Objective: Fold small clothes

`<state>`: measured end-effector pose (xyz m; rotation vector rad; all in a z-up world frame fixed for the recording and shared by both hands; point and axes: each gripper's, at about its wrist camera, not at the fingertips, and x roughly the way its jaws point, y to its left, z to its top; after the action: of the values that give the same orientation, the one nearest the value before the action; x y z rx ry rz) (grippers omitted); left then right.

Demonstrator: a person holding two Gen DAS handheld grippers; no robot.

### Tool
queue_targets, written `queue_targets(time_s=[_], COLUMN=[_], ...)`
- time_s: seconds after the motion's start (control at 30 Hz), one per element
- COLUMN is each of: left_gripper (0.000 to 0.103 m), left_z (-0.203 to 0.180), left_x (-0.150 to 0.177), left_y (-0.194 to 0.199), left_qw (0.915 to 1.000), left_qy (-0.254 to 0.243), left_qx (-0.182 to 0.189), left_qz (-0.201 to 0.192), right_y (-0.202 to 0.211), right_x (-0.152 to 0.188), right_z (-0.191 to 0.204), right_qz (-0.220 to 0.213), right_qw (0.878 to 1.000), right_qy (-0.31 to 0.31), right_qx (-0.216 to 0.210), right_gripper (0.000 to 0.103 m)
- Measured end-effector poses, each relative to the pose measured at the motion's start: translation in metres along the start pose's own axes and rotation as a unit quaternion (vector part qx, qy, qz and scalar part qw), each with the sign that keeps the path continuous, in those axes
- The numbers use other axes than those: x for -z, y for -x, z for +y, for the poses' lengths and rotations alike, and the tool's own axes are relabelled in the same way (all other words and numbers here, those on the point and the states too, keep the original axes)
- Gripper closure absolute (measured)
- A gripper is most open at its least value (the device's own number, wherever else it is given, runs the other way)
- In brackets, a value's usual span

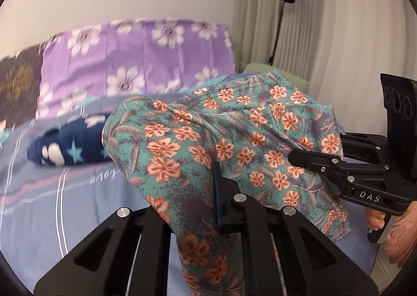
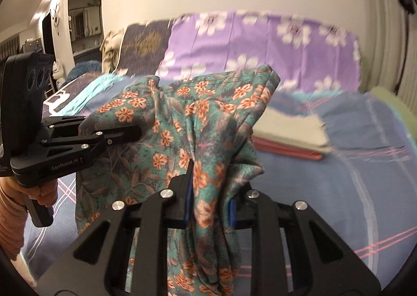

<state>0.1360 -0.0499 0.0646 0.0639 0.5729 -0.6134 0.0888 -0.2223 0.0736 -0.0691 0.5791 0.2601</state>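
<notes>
Above the bed (image 2: 365, 165), both tongs, left (image 1: 221, 191) and right (image 2: 208, 191), clench the flowered garment (image 1: 208, 139); bunched cloth could slip free or fold crooked.

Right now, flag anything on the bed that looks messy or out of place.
The navy star-print garment lies crumpled on the bedsheet, unfolded, unlike the flat folded stack. The floral garment hangs bunched between both grippers, which is expected mid-fold.
</notes>
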Motion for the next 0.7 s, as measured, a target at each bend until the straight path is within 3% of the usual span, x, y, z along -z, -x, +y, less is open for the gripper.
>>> queue_targets(time_s=[0.3,0.7], left_gripper=[0.092,0.092], left_z=[-0.078,-0.197], left_x=[-0.033,-0.063], left_y=[0.005,-0.064], left_qw=[0.9967,0.9823], left_qy=[-0.069,-0.148], left_qx=[0.034,0.114], left_qz=[-0.024,0.001], right_y=[0.074,0.133], right_x=[0.008,0.047], right_z=[-0.036,-0.147], right_qz=[-0.058,-0.051], right_qw=[0.995,0.977], right_qy=[-0.007,-0.08], right_qx=[0.078,0.19], right_gripper=[0.082,0.082])
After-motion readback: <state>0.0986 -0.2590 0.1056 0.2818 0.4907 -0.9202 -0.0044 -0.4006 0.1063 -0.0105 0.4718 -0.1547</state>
